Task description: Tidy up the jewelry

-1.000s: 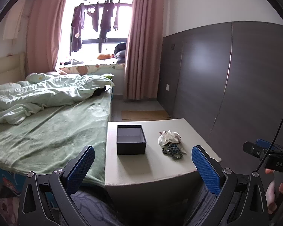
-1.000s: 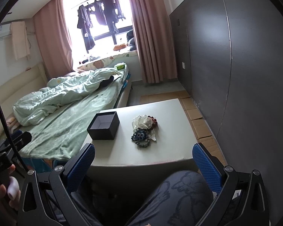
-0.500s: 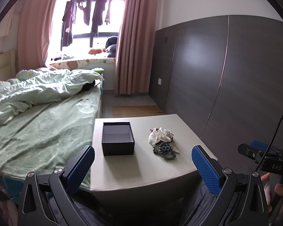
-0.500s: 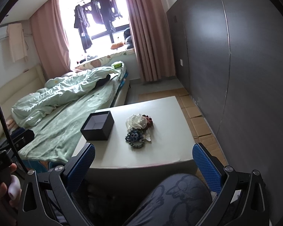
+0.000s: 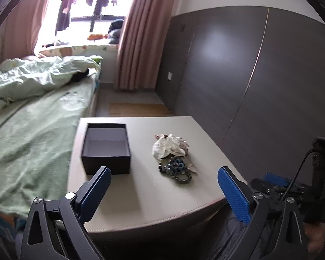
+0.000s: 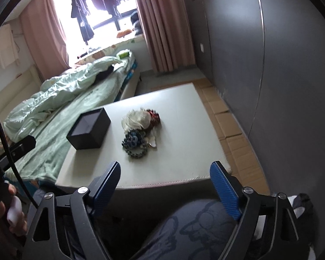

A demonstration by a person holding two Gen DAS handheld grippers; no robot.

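Since earlier: both views sit lower and nearer the table than a second ago; box and jewelry look larger, and the right jaws have just been closing with nothing between them.

Left view, gripper: my left gripper (image 5: 163, 181) has its blue pads wide apart, with only table between them.
Left view, table: the pale table (image 5: 145, 199) fills the middle, its near edge just past the pads.
Left view, box: the black box (image 5: 106, 149) stands open and upright on the left part of the table, beside the bed; I see nothing inside it.
Left view, jewelry: the jewelry (image 5: 175, 169), a dark beaded tangle with blue rings, lies right of the box, well apart from it.
Left view, cloth: a crumpled white cloth (image 5: 169, 146) touches the far side of the jewelry; something red peeks out behind it.
Left view, other tool: my right gripper shows at the right edge, off the table's corner, blurred.

Right view, gripper: the right gripper (image 6: 165, 174) is parted, narrower than the left, holding nothing; it hangs over the near edge.
Right view, jewelry: beads lie mid-table ahead of the pads, untouched.
Right view, box: left of the beads, turned corner-on.
Right view, bed: the green bed (image 6: 60, 108) runs along the table's left side.
Right view, person: a patterned trouser knee (image 6: 195, 227) is below the pads; a hand (image 6: 8, 214) grips the other tool at the left edge.
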